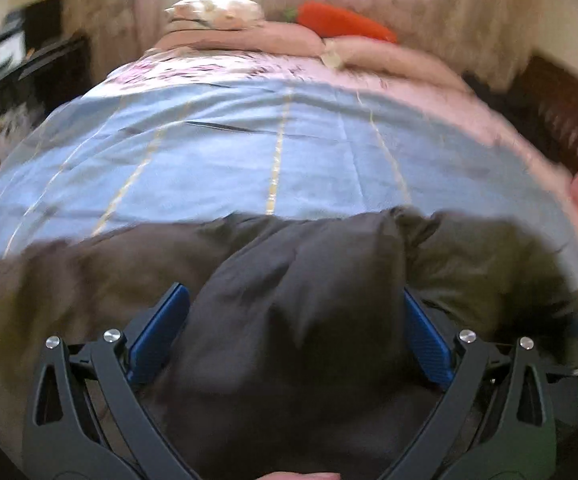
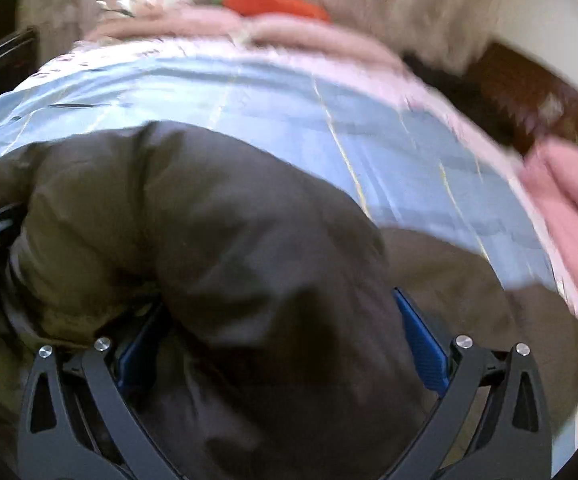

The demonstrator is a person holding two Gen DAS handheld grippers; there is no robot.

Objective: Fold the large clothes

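A dark jacket [image 1: 297,304] lies bunched at the bed's [image 1: 249,152] near edge, on a blue sheet; both the left gripper [image 1: 297,328] and right gripper [image 2: 281,336] have fingers apart around thick folds. Pink pillows [image 1: 273,32] and curtains [image 1: 469,4] behind.

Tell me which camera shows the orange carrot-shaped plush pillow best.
The left wrist view: the orange carrot-shaped plush pillow lies fairly sharp on the pink pillows, green top visible. In the right wrist view it is smaller and more blurred.
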